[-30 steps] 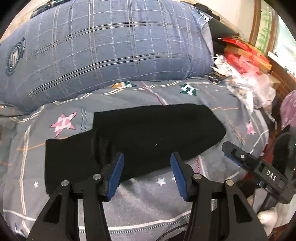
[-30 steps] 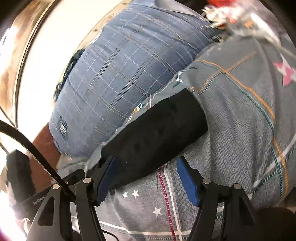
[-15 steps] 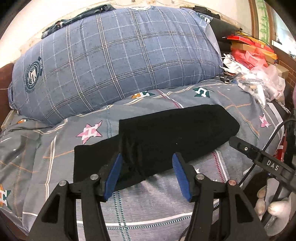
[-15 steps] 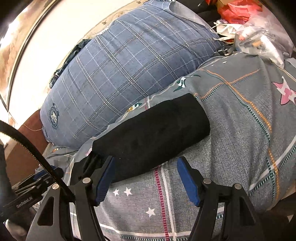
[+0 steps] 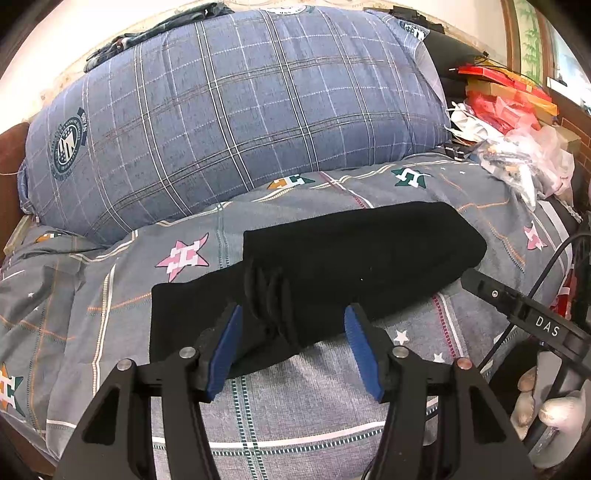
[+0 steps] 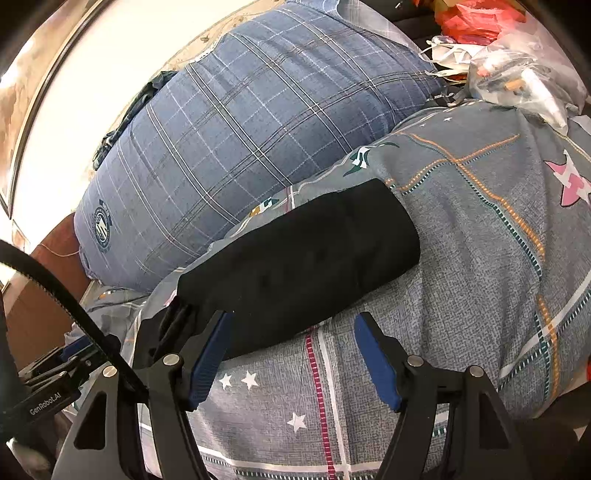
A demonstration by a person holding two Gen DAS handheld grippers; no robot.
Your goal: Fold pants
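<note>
At the far left a big blue plaid pillow (image 5: 236, 122) leans against the wall, and a round crest badge (image 5: 68, 147) is printed on its left end; the ring of letters around that badge is too small to read. A dark bundle of cloth (image 5: 147, 33) lies along the pillow's top edge, too blurred to identify. The pillow sits on a bed under a grey bedsheet (image 5: 314, 402) printed with stars and thin coloured lines.

The black pants (image 5: 332, 266) lie folded on the sheet in the middle of the bed, a long dark band running left to right, with a lower layer sticking out at the left and bunched wrinkles where the upper layer ends. Their fabric is so dark that seams or pockets cannot be made out.

The left gripper (image 5: 293, 347) hovers over the near edge of the pants, its blue pads spread with nothing pinched between them. The right gripper (image 6: 291, 350) is likewise spread wide and empty, near the pants' near edge. In the right wrist view the left tool's side reads "GenRobot.AI" (image 6: 44, 402); in the left wrist view the right tool's body reads "DAS" (image 5: 546, 326).

At the far right a pile of red packets and clear plastic bags (image 5: 517, 147) is cut off by the frame edge.
</note>
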